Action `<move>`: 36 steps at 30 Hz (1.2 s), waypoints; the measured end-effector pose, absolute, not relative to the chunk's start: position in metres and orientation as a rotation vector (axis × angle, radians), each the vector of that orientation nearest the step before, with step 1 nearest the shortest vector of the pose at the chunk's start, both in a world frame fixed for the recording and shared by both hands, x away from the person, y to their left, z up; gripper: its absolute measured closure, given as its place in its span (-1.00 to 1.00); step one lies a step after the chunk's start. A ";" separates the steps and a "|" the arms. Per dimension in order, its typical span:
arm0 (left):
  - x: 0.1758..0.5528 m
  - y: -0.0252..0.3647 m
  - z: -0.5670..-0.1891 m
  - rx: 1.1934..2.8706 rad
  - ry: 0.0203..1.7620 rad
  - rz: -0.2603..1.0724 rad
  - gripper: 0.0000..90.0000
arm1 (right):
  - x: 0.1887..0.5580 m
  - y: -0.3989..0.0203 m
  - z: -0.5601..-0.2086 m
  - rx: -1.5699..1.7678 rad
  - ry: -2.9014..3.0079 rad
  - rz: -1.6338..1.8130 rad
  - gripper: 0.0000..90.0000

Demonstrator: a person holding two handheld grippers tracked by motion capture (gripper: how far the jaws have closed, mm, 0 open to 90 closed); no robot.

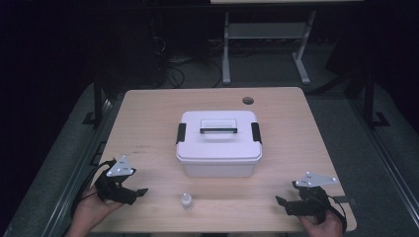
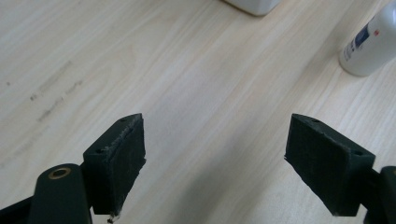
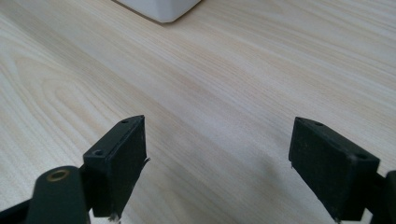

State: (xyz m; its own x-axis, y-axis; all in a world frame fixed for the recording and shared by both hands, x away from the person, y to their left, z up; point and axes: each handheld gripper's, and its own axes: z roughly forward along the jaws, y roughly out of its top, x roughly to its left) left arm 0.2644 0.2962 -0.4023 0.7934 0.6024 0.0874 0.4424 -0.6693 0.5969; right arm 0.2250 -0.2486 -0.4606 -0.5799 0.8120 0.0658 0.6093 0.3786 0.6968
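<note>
1. Left gripper (image 1: 140, 192): jaws spread wide, nothing between its 2 pads.
2. Right gripper (image 1: 281, 202): also wide open, empty.
3. Small white bottle (image 1: 186, 200) stands between both grippers, nearer the left fingers (image 2: 119, 163).
4. White lidded box (image 1: 219, 143) sits beyond the fingertips.
</note>
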 end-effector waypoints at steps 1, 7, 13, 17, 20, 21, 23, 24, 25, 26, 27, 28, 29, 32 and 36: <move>0.266 0.295 -0.399 2.425 0.764 0.374 -0.58 | 0.224 -0.249 -0.460 1.252 2.352 1.006 -0.59; 0.276 0.286 -0.375 2.431 0.728 0.326 -0.57 | 0.224 -0.251 -0.460 1.260 2.341 1.017 -0.59; 0.284 0.276 -0.352 2.470 0.685 0.327 -0.56 | 0.223 -0.250 -0.459 1.256 2.345 1.019 -0.59; 0.287 0.271 -0.339 2.478 0.659 0.342 -0.57 | 0.223 -0.250 -0.459 1.252 2.348 1.021 -0.59; 0.289 0.267 -0.331 2.485 0.653 0.351 -0.59 | 0.223 -0.250 -0.459 1.248 2.351 1.025 -0.59; 0.290 0.265 -0.328 2.490 0.648 0.351 -0.59 | 0.223 -0.250 -0.459 1.249 2.352 1.026 -0.59; 0.292 0.261 -0.323 2.502 0.640 0.353 -0.59 | 0.223 -0.248 -0.460 1.247 2.355 1.025 -0.59; 0.293 0.259 -0.320 2.508 0.629 0.351 -0.58 | 0.223 -0.248 -0.460 1.247 2.357 1.024 -0.59; 0.294 0.257 -0.319 2.507 0.630 0.346 -0.57 | 0.223 -0.247 -0.460 1.242 2.360 1.021 -0.59; 0.296 0.255 -0.317 2.511 0.629 0.343 -0.57 | 0.223 -0.247 -0.460 1.240 2.363 1.022 -0.59; 0.297 0.252 -0.314 2.513 0.627 0.341 -0.57 | 0.223 -0.247 -0.460 1.238 2.365 1.023 -0.59; 0.298 0.250 -0.313 2.516 0.621 0.343 -0.57 | 0.223 -0.247 -0.460 1.233 2.366 1.022 -0.59; 0.300 0.248 -0.310 2.520 0.617 0.338 -0.57 | 0.223 -0.247 -0.460 1.233 2.366 1.022 -0.59; 0.304 0.241 -0.305 2.531 0.606 0.341 -0.56 | 0.223 -0.246 -0.460 1.233 2.366 1.026 -0.59; 0.310 0.231 -0.296 2.545 0.593 0.334 -0.54 | 0.224 -0.246 -0.460 1.237 2.369 1.027 -0.59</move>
State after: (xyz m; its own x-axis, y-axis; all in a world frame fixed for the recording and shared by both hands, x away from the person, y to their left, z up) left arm 0.3100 0.2314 -0.2958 0.8748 0.4694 0.1203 0.3463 -0.7793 0.5223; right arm 0.2235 -0.2464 -0.4601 -0.5952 0.7999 0.0764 0.6027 0.3815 0.7008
